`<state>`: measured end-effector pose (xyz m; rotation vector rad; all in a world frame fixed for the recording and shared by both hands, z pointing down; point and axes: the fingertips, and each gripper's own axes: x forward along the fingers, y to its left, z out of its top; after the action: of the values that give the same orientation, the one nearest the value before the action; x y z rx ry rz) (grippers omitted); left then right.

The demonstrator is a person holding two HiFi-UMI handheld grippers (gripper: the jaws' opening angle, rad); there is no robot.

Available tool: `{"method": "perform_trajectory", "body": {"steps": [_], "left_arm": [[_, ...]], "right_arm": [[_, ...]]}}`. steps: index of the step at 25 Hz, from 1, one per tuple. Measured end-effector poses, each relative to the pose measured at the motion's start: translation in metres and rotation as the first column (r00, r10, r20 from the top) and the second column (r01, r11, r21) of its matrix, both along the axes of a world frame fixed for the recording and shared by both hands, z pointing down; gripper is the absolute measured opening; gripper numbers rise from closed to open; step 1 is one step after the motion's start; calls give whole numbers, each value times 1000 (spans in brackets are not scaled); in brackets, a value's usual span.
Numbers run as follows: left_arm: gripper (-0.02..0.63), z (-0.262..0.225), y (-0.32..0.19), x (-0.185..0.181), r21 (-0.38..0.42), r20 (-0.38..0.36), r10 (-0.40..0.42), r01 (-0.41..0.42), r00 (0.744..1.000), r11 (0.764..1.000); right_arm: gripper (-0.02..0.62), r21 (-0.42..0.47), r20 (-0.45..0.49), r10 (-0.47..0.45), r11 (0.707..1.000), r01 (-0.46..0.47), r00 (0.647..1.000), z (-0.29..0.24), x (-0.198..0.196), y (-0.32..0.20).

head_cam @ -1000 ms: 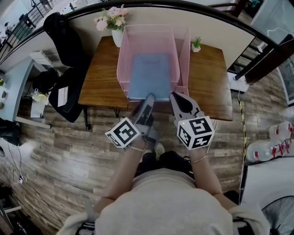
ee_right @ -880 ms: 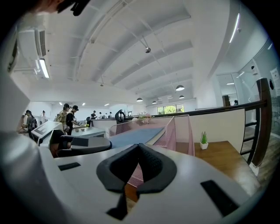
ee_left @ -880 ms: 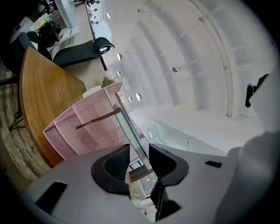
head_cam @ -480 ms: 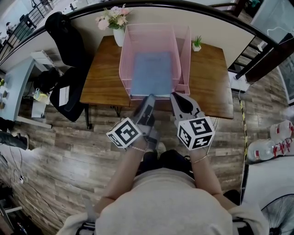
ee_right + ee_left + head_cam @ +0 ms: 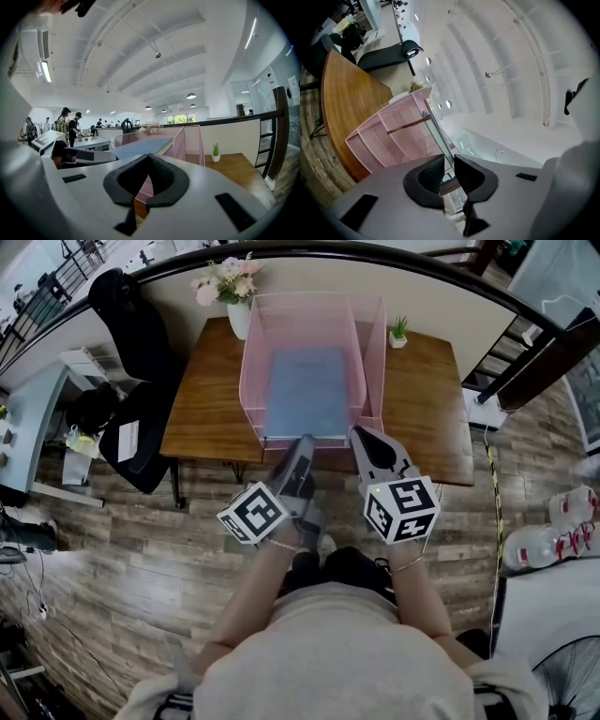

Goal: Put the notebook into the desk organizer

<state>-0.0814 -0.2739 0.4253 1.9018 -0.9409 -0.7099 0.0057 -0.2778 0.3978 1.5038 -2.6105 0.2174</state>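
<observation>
One notebook (image 5: 307,390): blue, lying flat inside the pink desk organizer (image 5: 251,352), its near edge at the open front.
Organizer's place: on the wooden table (image 5: 202,404).
Left gripper (image 5: 304,440): jaws have just been closing and are narrowly apart; tips at the notebook's near edge, no pinch visible.
Right gripper (image 5: 363,432): jaws together, empty, near the organizer's front.
Done: placement, seemingly.
Left to do: perhaps a nudge inward, then withdrawal.

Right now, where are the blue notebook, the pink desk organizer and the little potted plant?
blue notebook (image 5: 307,390): head view, middle of its cover.
pink desk organizer (image 5: 251,371): head view, left mesh wall.
little potted plant (image 5: 399,327): head view, its green leaves.
</observation>
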Motion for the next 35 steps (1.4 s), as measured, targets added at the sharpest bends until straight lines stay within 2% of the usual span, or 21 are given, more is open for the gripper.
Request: {"method": "perform_trajectory", "body": {"steps": [16, 35], "left_arm": [[60, 2, -37, 7, -23, -10, -14, 14, 1000, 1000], [60, 4, -52, 7, -46, -38, -32, 30, 999, 998]], "right_arm": [[9, 19, -3, -40, 999, 40, 999, -7, -6, -31], [9, 20, 5, -70, 997, 70, 998, -5, -9, -41]]}}
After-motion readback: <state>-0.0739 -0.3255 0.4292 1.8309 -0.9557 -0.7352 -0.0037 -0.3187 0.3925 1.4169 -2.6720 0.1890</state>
